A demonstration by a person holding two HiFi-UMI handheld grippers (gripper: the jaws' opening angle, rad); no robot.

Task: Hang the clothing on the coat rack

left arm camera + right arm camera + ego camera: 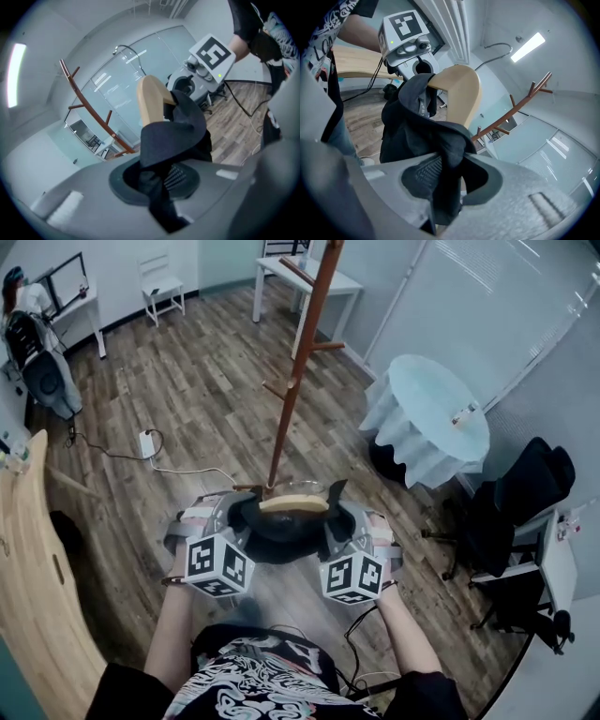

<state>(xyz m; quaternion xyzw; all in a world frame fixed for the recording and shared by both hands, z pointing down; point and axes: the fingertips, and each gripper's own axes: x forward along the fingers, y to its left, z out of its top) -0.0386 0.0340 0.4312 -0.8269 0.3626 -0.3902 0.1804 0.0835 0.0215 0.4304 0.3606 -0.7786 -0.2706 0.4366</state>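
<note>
Wood-plank floor; coat rack [298, 362] stands just ahead of you, draped round table [431, 418] to its right. Your left gripper [159, 185] pinches one end of the dark clothing [281, 532], your right gripper [445, 180] the other. It hangs on a wooden hanger [293, 503] between them, low before the rack's pole.

The coat rack [302, 343] runs off the head view's edge at 12 o'clock; its foot is partly hidden behind the wooden hanger [293, 503]. The dark garment [281, 531] covers the hanger's ends and, in both gripper views, where the fingers [70, 197] meet it.
</note>
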